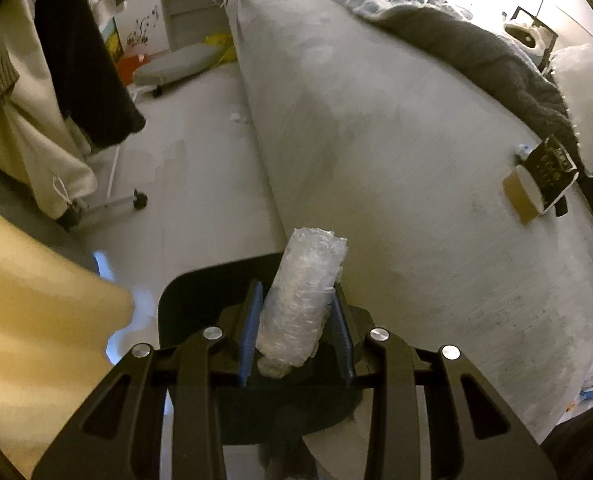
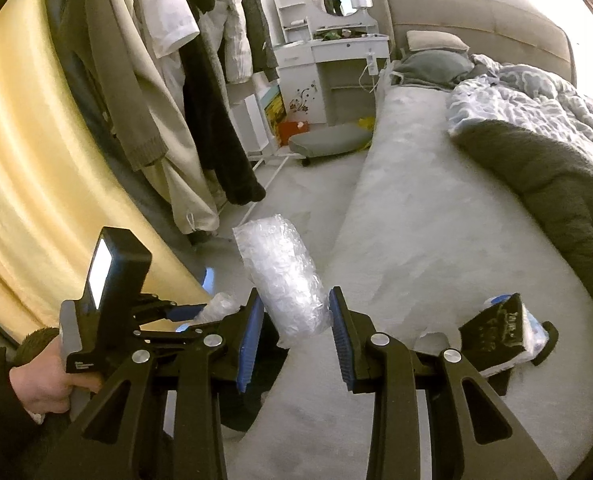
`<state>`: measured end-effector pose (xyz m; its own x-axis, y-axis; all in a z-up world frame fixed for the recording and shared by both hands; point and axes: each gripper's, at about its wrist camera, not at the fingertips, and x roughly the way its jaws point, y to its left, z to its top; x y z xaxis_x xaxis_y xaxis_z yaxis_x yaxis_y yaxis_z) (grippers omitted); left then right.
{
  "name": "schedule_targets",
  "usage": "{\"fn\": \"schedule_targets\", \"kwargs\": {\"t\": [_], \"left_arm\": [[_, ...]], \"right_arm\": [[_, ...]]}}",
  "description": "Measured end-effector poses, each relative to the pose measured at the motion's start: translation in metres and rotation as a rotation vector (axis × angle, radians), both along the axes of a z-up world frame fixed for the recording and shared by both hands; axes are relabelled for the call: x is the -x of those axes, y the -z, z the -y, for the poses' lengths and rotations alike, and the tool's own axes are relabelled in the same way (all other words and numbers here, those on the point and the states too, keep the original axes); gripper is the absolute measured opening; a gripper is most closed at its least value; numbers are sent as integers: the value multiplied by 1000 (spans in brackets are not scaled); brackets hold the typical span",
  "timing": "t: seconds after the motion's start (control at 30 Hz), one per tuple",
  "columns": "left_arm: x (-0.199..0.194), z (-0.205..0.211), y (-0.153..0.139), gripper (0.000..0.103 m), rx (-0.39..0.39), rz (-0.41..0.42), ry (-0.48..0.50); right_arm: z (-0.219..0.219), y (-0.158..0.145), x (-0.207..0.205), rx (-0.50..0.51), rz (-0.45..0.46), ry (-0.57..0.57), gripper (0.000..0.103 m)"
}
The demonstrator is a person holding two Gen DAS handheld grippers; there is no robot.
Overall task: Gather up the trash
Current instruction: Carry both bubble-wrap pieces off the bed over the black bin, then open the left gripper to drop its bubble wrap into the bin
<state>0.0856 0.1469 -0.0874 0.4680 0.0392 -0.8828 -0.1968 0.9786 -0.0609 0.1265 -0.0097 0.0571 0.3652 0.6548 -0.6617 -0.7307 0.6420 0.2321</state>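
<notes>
1. Bubble-wrap roll is sitting clamped between the blue pads of the left claw. Its long axis is running along the fingers, and its far end is sticking out past the fingertips.
2. That claw is tilting steeply downward, and a black bin is lying directly under it, so the roll is hanging over the bin's mouth. The bin is standing on the floor, tight against the near edge of the bed.
3. A second bubble-wrap roll is being held in the right claw. The pads are pinching its lower end, and the rest is leaning up and away to the left.
4. In the right wrist view, the person's hand is gripping the left tool low and to the left. The dark shape below the right claw's fingers is probably the same bin, though I cannot be sure.
5. I am judging the left hand to be the nearer one. Its roll is already lying above the opening, so letting go should drop it in end first. The right hand's roll is looking as if it is waiting just beside the bed's edge.
6. A black packet and a tan paper cup are lying together on the bed toward its right edge, well apart from both claws and not yet collected.
</notes>
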Motion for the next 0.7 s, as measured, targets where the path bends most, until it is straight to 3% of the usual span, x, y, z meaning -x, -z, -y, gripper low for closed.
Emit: {"fn": "schedule_targets", "kwargs": {"t": [0.47,0.7], "left_arm": [[10,-32,36,37,68,-180,-47],[19,-47,46,39,91,-225,-63]], "right_arm": [[-39,25,3,36,-86,-68,34],[-63,38,4,58,-118,-103,34]]}}
